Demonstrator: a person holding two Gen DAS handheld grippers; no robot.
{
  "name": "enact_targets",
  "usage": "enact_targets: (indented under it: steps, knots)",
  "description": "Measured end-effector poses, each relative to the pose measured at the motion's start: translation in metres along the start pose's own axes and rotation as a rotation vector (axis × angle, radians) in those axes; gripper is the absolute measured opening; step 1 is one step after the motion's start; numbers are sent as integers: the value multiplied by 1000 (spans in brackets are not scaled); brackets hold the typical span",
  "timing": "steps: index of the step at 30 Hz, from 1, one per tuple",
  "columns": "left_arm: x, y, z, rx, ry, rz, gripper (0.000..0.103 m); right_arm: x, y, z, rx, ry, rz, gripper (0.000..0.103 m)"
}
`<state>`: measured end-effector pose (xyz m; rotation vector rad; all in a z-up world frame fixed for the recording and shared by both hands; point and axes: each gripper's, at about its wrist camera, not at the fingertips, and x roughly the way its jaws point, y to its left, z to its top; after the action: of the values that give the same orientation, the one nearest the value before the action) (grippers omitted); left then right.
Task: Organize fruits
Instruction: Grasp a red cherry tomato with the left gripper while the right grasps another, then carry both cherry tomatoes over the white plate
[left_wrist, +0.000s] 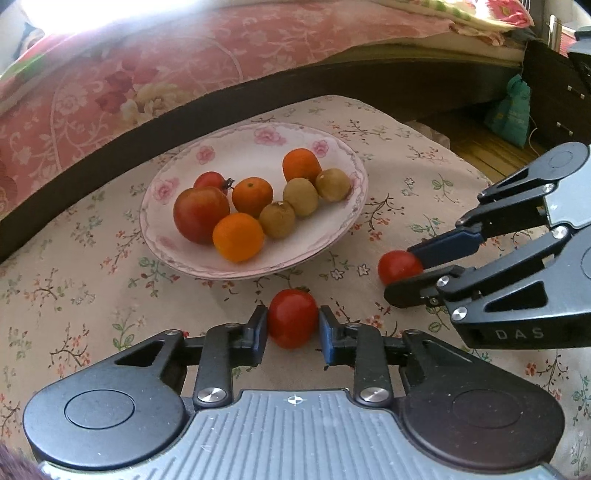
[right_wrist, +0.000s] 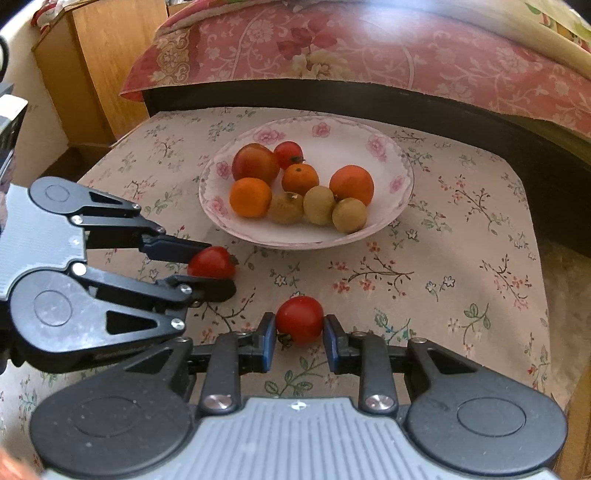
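Left gripper (left_wrist: 293, 326): jaws clenched on the left tomato (left_wrist: 292, 318), one blue pad against each flank; the fruit sat low on the floral cloth (left_wrist: 74, 288) covering the bench.
Left tomato: lodged squarely between the jaws, just in front of the plate's near rim, apart from it.
Plate (left_wrist: 229, 271): centre of the bench; it held two tomatoes, three oranges (left_wrist: 238, 237) and three brown fruits (left_wrist: 300, 196), touching in a loose cluster.
Right tomato (right_wrist: 300, 319): on the cloth near the plate, pinched at both flanks.
Right gripper (right_wrist: 300, 334): jaws grasping the right tomato, stem end towards the left pad.
Step in hand: both stray tomatoes gripped, apparently for transfer to the plate; neither visibly lifted.
Next move (judgement): raise each fruit clear of the rim, carry it over a bare patch of plate, and release gently, since round fruit may roll.
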<state>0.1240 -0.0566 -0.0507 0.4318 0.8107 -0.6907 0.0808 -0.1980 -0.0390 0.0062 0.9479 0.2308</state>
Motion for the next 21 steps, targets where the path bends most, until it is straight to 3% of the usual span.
enact_targets:
  steps: [12, 21]
  knots:
    - [-21, -10, -10, -30, 9, 7, 36, -15, 5, -10, -1, -4, -33, 30]
    - [-35, -8, 8, -64, -54, 29, 36, -28, 9, 5, 3, -57, -44, 30]
